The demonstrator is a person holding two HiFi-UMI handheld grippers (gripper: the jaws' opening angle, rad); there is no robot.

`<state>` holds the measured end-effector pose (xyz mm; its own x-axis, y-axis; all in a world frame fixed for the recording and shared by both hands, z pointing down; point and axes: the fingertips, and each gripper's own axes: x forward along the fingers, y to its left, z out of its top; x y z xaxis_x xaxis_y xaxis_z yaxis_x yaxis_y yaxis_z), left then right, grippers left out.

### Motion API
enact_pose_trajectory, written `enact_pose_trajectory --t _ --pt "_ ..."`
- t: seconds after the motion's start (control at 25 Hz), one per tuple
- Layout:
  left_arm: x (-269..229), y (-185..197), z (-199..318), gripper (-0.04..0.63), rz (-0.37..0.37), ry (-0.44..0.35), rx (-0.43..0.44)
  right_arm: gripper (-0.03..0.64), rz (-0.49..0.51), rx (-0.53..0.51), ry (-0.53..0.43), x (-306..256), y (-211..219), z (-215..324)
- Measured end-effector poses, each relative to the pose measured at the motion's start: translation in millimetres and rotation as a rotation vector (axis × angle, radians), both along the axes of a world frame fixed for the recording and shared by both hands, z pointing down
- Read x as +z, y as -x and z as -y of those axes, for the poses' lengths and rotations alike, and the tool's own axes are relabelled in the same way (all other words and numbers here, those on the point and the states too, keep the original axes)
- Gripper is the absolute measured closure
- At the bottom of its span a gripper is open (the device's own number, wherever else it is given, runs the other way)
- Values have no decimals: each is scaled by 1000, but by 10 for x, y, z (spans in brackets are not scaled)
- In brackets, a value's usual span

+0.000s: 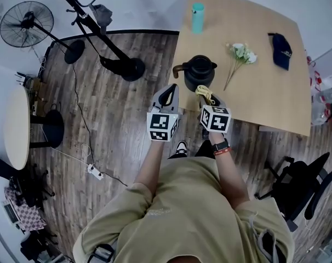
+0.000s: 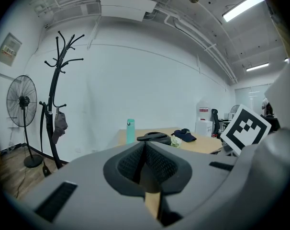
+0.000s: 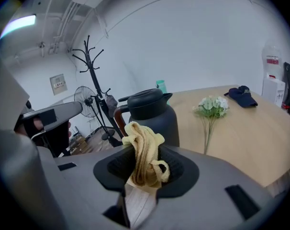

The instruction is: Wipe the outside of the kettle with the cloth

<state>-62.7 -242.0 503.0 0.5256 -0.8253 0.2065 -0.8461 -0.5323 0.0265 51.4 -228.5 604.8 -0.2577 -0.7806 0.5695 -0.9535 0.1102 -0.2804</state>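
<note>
A dark kettle [image 1: 199,72] with a brown handle stands near the front left corner of the wooden table [image 1: 264,100]; in the right gripper view the kettle [image 3: 150,118] rises just beyond the jaws. My right gripper [image 1: 209,98] is shut on a bunched yellow cloth [image 3: 143,155], which sticks up between its jaws a little short of the kettle. The cloth [image 1: 205,93] shows as a yellow twist in the head view. My left gripper [image 1: 167,98] is shut with nothing in it, hanging off the table's left edge beside the kettle [image 2: 154,137].
On the table lie a teal bottle [image 1: 197,17] at the back, a sprig of white flowers [image 1: 239,58] right of the kettle and a dark cap [image 1: 280,50]. A coat stand [image 1: 103,32] and a fan [image 1: 27,23] stand on the floor to the left.
</note>
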Motion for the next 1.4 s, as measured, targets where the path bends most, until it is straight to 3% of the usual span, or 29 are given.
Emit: enact_pose_trajectory --t 0.56,0.88,1.4 --pt "-30 447 63 574 -4 -6 -40 472 10 27 13 126 804 381" --pt "-19 554 133 574 -11 -7 -46 472 7 113 -11 145 950 664" --pt "2 644 134 574 -6 0 -61 472 44 202 71 319 916 738"
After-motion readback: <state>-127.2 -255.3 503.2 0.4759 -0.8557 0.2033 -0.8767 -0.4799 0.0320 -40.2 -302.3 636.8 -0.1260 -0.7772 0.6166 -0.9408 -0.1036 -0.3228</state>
